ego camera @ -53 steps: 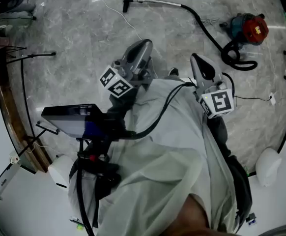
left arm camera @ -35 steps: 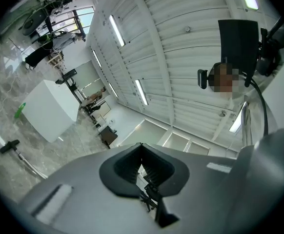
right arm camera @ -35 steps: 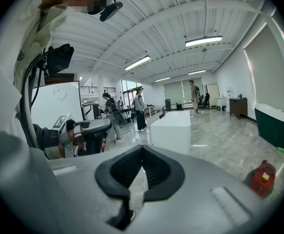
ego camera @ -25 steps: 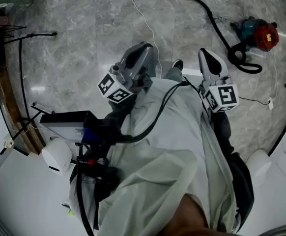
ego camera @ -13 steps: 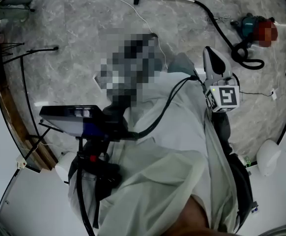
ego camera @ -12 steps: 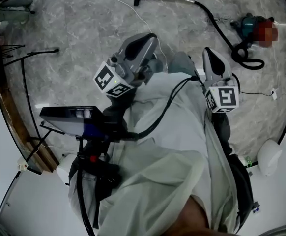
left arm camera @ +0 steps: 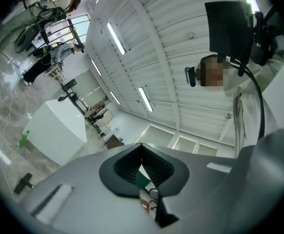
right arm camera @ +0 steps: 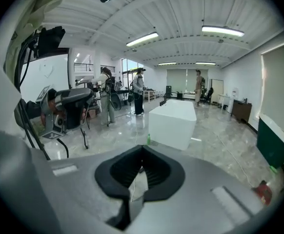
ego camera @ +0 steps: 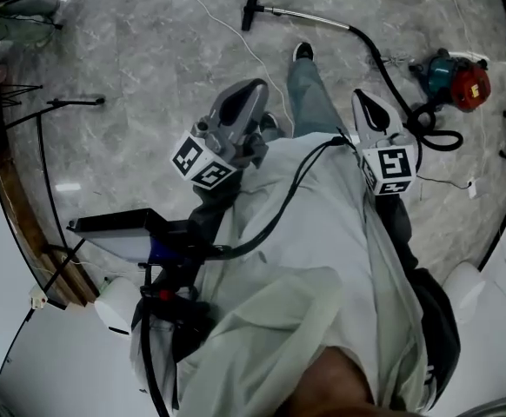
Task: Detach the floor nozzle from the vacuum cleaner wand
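Here, the floor nozzle (ego camera: 250, 9) is seen lying on the marble floor (ego camera: 131, 59), joined to the shiny wand (ego camera: 309, 9), from which a black hose (ego camera: 376, 55) is led away to the red-and-teal vacuum cleaner (ego camera: 455, 62). Both grippers are held well short of the nozzle, in front of the person's body. The left gripper (ego camera: 255, 89) and the right gripper (ego camera: 362, 102) are each carried with fingers pressed together and nothing between them, presumably because nothing is to be gripped until the nozzle is reached. A shoe (ego camera: 302, 51) is planted between the grippers and the nozzle, which suggests an approach on foot. Detachment is judged not yet begun.
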Motion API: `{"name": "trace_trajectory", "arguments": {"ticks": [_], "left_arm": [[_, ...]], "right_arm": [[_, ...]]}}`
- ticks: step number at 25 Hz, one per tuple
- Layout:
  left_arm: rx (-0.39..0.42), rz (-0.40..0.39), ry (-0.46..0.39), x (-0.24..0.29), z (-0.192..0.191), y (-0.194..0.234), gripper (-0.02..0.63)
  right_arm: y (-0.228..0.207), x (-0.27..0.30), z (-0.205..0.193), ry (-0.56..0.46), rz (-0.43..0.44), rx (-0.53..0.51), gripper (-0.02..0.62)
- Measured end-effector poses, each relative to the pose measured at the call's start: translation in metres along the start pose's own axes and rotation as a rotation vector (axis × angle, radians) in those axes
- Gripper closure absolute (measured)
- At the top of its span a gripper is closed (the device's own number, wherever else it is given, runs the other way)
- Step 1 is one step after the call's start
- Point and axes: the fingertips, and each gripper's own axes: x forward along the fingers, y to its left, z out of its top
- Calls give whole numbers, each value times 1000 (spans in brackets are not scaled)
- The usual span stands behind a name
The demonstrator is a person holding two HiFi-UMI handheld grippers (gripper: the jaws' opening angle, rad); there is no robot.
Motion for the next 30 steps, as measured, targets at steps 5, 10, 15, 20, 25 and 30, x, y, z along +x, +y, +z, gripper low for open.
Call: {"name": "trace_trajectory", "arguments": {"ticks": [5, 10, 15, 20, 25, 30], "left_arm": [[27, 170, -3, 42, 17, 72, 615], [39, 297, -28, 104, 37, 131, 615], [1, 367, 11, 145, 24, 174, 615], [-44, 483, 79, 141, -15, 253, 615], [-123, 534, 147, 131, -91, 364, 615], [-140, 513, 190, 120, -149, 462, 614]], "right_arm": [[-47, 106, 28, 45, 144, -20, 595], [-91, 201, 45, 159, 313, -100, 596], [-137, 271, 19, 271, 415, -247, 595], [-163, 356, -54, 391, 367, -58, 595], [-144, 445, -117, 357, 637, 684, 595], [-219, 581, -180, 230, 280, 396, 595]]}}
